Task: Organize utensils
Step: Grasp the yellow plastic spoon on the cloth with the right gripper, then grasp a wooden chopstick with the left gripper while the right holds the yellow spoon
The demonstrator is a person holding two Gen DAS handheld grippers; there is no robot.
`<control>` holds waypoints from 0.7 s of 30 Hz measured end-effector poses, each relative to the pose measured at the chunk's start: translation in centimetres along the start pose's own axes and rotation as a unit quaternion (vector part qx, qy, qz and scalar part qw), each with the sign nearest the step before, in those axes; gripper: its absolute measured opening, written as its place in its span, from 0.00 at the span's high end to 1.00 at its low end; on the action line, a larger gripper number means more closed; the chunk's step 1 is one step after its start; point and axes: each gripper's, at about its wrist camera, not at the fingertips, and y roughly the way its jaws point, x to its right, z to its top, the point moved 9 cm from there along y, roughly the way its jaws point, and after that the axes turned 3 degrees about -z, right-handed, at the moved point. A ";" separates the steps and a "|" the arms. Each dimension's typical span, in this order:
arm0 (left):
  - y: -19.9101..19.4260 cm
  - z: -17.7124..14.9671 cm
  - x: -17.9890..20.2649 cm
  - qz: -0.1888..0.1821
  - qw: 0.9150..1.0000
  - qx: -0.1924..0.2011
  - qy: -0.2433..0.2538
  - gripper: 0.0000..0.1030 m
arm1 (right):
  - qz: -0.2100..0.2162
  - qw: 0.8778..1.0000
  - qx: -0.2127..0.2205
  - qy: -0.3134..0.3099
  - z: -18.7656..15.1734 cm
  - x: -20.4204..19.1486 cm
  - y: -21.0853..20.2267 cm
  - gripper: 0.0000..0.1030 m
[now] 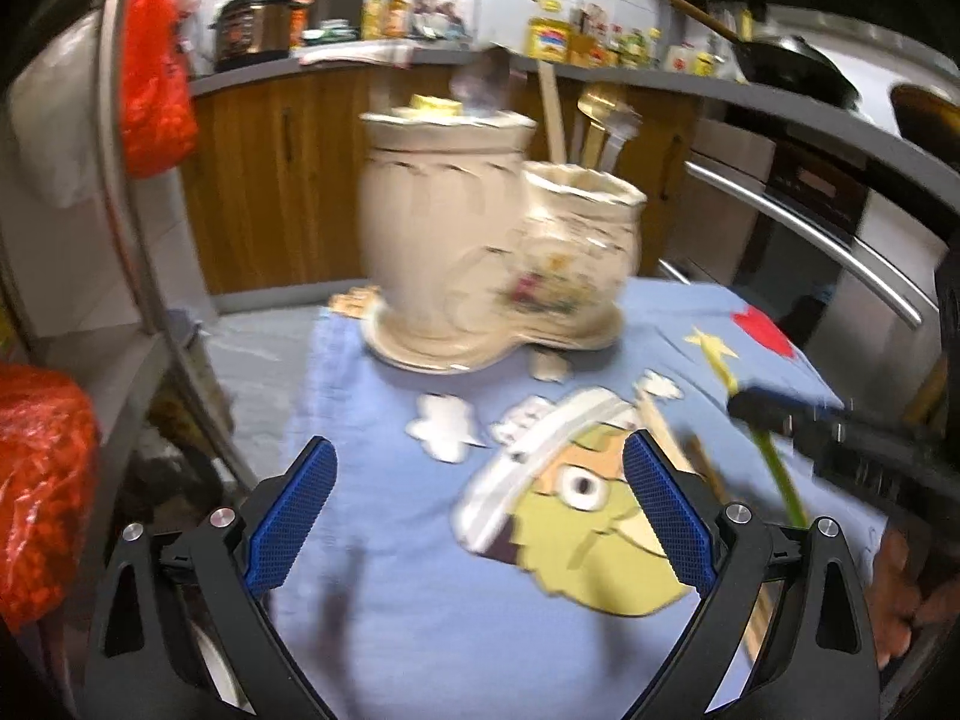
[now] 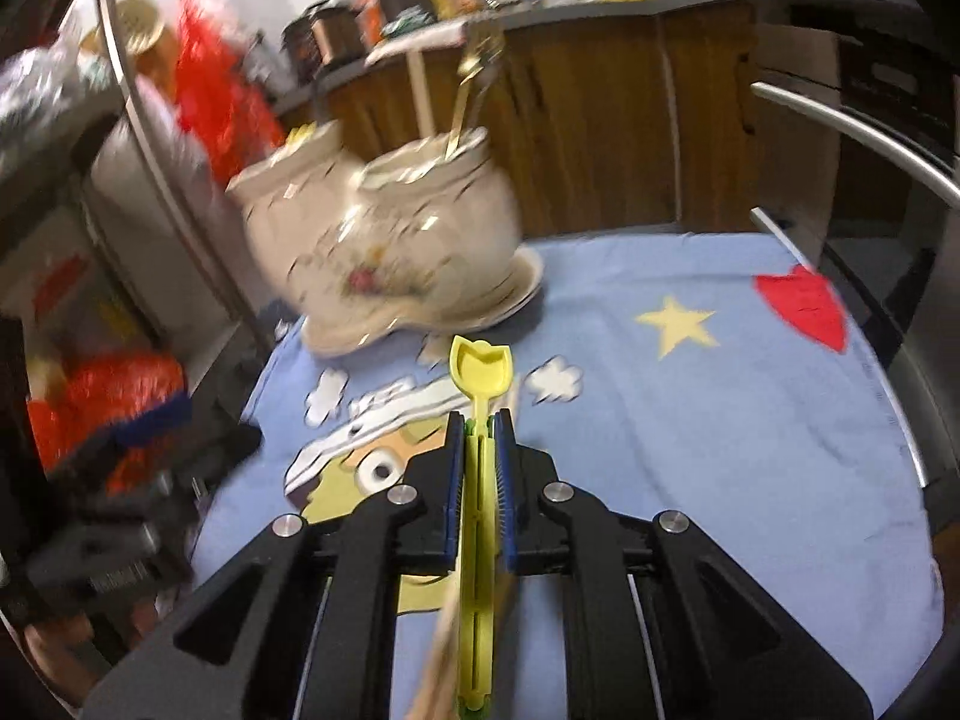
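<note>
A cream ceramic double-jar utensil holder (image 1: pixel 480 240) stands at the far end of the blue cartoon cloth (image 1: pixel 420 630); it also shows in the right wrist view (image 2: pixel 396 246). A gold spoon (image 2: pixel 465 96) and wooden sticks (image 1: pixel 552 114) stand in its smaller jar. My right gripper (image 2: pixel 480 420) is shut on a yellow plastic spork (image 2: pixel 480 369), its head pointing toward the holder. Wooden chopsticks (image 1: pixel 666 438) lie on the cloth. My left gripper (image 1: pixel 480 462) is open and empty above the cloth. In the left wrist view the right gripper (image 1: pixel 774 414) with the yellow handle is at the right.
Red plastic bags (image 1: pixel 156 66) hang at the left by a metal rack. Wooden cabinets (image 1: pixel 282 180) and a cluttered counter are behind. An oven with a steel handle (image 1: pixel 810 228) is at the right. The left gripper (image 2: pixel 150 438) shows at the left of the right wrist view.
</note>
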 end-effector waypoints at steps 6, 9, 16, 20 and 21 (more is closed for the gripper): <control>2.3 -1.5 4.6 -0.031 0.998 -0.047 0.033 0.15 | -0.011 0.999 0.016 0.026 1.1 2.9 -0.7 0.90; 3.5 -2.4 5.9 -0.034 0.996 -0.077 0.040 0.28 | -0.013 0.999 0.018 0.034 1.2 3.9 -0.8 0.90; 5.0 -3.8 8.5 -0.030 0.991 -0.115 0.060 0.42 | -0.012 0.999 0.023 0.027 1.3 4.8 -1.1 0.90; 5.4 -4.0 8.5 -0.020 0.991 -0.120 0.062 0.50 | -0.006 0.999 0.025 0.025 1.4 4.9 -1.3 0.90; 5.5 -4.0 8.5 -0.019 0.991 -0.120 0.059 0.50 | -0.004 0.999 0.026 0.025 1.4 4.9 -1.4 0.90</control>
